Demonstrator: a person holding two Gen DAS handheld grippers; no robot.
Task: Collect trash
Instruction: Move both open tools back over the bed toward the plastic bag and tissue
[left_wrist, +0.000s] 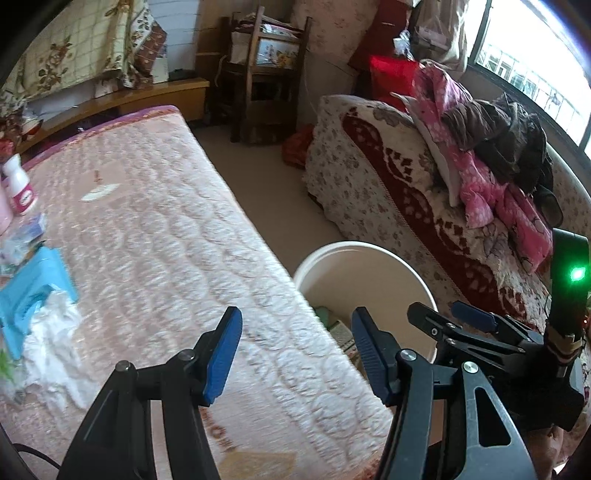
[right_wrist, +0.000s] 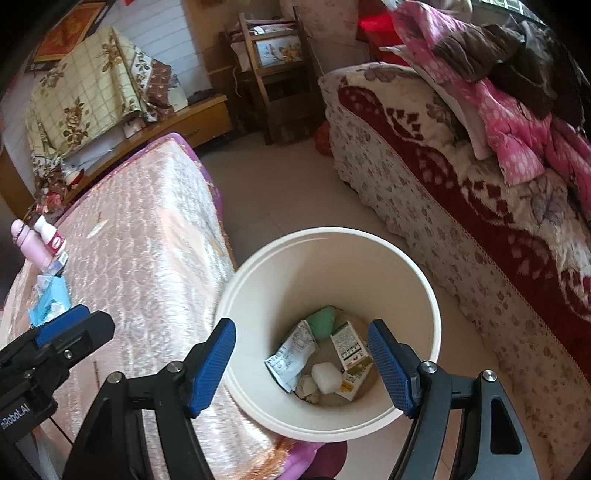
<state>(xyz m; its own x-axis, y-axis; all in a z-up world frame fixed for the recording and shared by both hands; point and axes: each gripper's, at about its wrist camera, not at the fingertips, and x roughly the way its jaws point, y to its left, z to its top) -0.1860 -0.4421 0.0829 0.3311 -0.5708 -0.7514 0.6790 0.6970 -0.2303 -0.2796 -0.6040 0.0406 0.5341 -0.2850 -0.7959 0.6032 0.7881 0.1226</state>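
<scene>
Between the pink quilted mattress (right_wrist: 147, 258) and a floral-blanketed bed (right_wrist: 461, 206) stands a round cream plastic bin (right_wrist: 413, 266), holding crumpled wrappers and small cartons (right_wrist: 321, 354). Above it the right gripper (right_wrist: 301, 365) hangs with fingers apart and empty. Over the mattress edge, the left gripper (left_wrist: 295, 354) is likewise spread on nothing.

Open bin mouth (right_wrist: 258, 254) between two beds.

cream bin (right_wrist: 413, 266) upright on floor, wrappers (right_wrist: 291, 356) inside
</scene>
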